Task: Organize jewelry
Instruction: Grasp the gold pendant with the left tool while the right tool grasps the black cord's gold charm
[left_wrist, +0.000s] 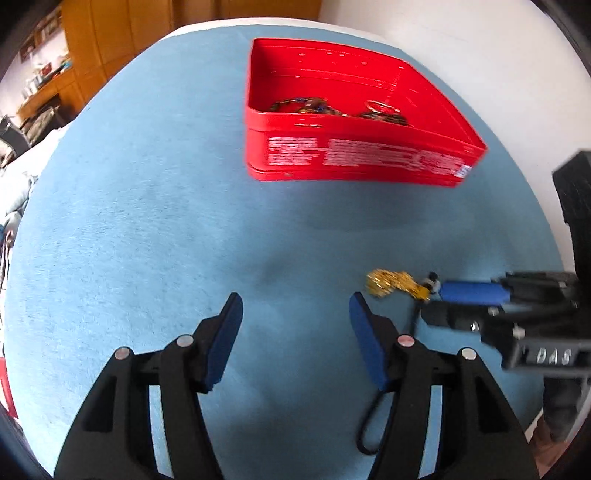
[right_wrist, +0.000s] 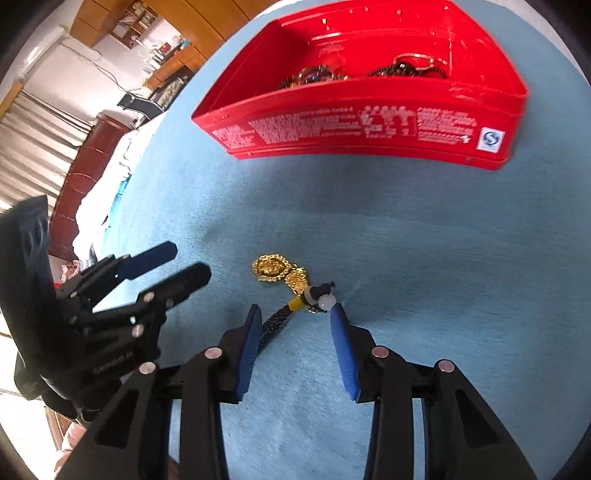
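Observation:
A gold pendant on a black cord (right_wrist: 284, 280) lies on the blue cloth (right_wrist: 443, 258); it also shows in the left wrist view (left_wrist: 391, 282). My right gripper (right_wrist: 295, 314) is open, its blue pads either side of the cord's end, low over the cloth. My left gripper (left_wrist: 295, 306) is open and empty, just left of the pendant; it shows in the right wrist view (right_wrist: 184, 264). The right gripper shows at the right of the left wrist view (left_wrist: 436, 291). A red tin (left_wrist: 354, 147) behind holds several jewelry pieces (left_wrist: 314, 105).
The red tin (right_wrist: 369, 122) stands open at the far side of the blue cloth. Wooden cupboards (left_wrist: 110, 37) and shelves stand beyond the cloth at the left. A white surface (left_wrist: 480, 55) lies at the back right.

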